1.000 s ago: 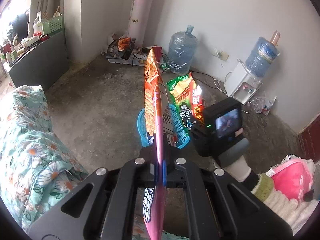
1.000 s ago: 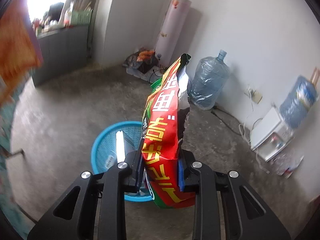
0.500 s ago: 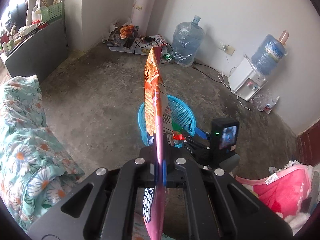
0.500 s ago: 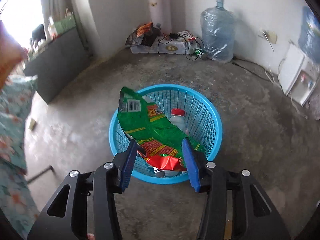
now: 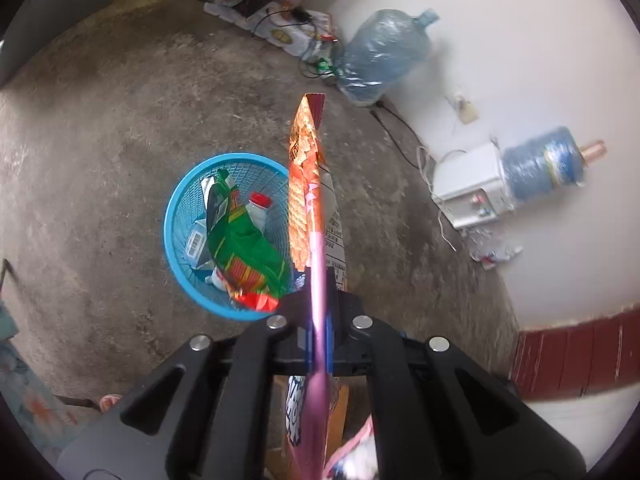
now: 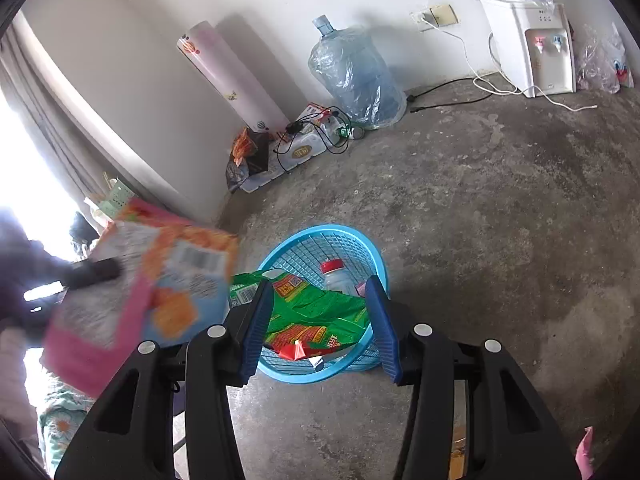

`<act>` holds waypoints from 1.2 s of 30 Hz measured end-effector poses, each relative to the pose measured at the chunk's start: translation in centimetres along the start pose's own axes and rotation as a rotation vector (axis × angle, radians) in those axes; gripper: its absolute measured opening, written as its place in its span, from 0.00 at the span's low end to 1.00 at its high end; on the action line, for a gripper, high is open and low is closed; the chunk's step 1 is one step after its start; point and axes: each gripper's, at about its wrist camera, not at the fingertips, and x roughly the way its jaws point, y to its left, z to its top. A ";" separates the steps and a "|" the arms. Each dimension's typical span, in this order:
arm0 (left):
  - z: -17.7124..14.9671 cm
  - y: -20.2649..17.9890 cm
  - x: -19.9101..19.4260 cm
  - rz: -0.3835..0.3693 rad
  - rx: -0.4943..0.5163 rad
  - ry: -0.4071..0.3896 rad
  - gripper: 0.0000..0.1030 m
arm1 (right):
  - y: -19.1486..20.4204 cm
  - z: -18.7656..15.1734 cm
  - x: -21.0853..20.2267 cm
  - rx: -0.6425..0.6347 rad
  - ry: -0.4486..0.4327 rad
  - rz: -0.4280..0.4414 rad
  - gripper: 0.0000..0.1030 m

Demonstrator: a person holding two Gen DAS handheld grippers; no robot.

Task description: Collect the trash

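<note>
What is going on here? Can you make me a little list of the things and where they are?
left gripper: jaws shut on orange snack bag, beside the basket
right gripper: jaws open, empty, above the basket
blue basket: on the floor
green snack bag: in the basket
red-capped bottle: in the basket
done: green bag binned
left: orange bag

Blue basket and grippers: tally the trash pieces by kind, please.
Snack bags: 2 – green bag in the basket, orange bag in the left gripper.
Bottles: 1 – red-capped bottle.
Cartons: 1 – barcoded carton.
Total: 4 that I can make out.
</note>
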 end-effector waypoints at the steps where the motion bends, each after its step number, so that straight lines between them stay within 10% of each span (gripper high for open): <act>1: 0.3 0.2 1.6 0.005 -0.025 0.014 0.10 | -0.1 -0.1 0.2 -0.001 0.006 0.003 0.46; 4: 0.4 2.5 4.7 0.049 -0.145 0.054 0.37 | -0.3 -0.8 0.4 -0.004 0.031 0.007 0.46; 10: -0.3 3.8 2.7 0.038 -0.155 0.020 0.41 | 0.1 -1.8 1.3 -0.009 0.055 0.030 0.46; 21: -6.9 1.3 -17.7 -0.010 0.220 -0.152 0.52 | 2.7 -1.5 -0.2 -0.047 0.012 0.091 0.46; 27: -15.9 3.7 -30.2 0.121 0.289 -0.410 0.75 | 7.6 -0.9 -4.0 -0.144 -0.048 0.153 0.48; 36: -26.1 7.5 -38.9 0.420 0.043 -0.667 0.91 | 20.1 -2.8 -15.7 -0.429 -0.239 0.272 0.93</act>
